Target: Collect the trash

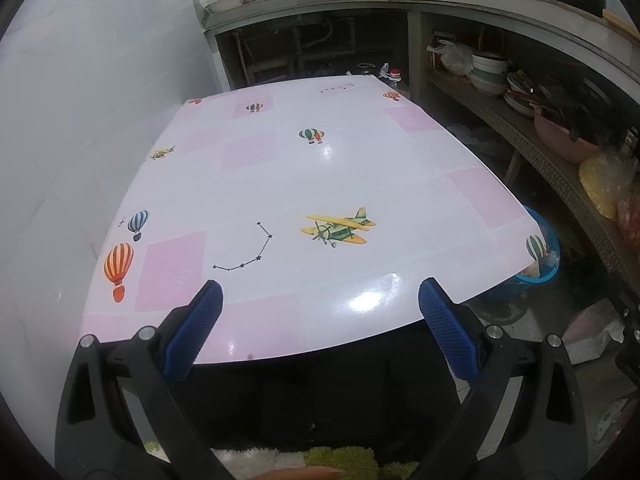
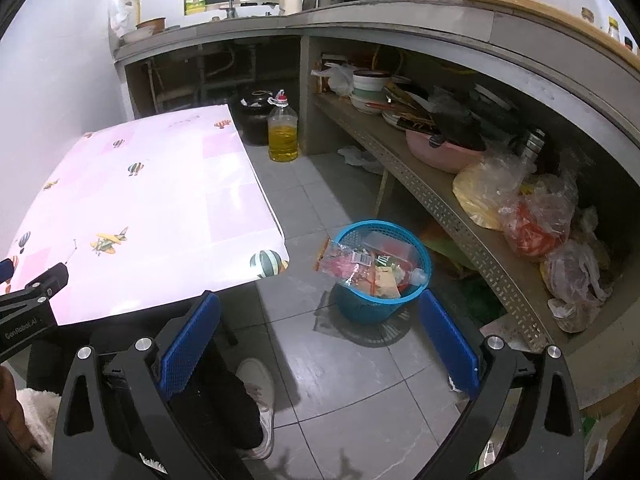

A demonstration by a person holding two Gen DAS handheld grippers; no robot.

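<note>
Trash (image 2: 370,268) sits heaped in a blue plastic basket (image 2: 362,312) on the grey tiled floor (image 2: 352,380), just off the near right corner of the table (image 2: 168,216): clear wrappers, a bag with red and yellow print and what looks like a small clear bottle, though the jumble is hard to sort out. From the left wrist view only a sliver of that basket shows past the table's edge. The table carries a glossy white and pink checked cover printed with hot-air balloons, a yellow biplane (image 1: 338,227) and dotted constellations, and glare spots lie on its near edge. The left gripper (image 1: 320,300) hangs above the near edge of the table, its blue-padded fingers spread wide with nothing between them. The right gripper (image 2: 320,312) hovers over the floor in front of the basket, its jaws likewise wide apart and empty. A bottle of yellow oil (image 2: 283,132) stands on the floor by a dark pot beyond the table. A concrete counter (image 2: 400,16) curves round the room with a tap, a yellow jug and pans on top; the shelf (image 2: 460,208) below it holds stacked bowls, a pink basin and plastic bags. A white shoe (image 2: 260,392) shows below the right gripper.
</note>
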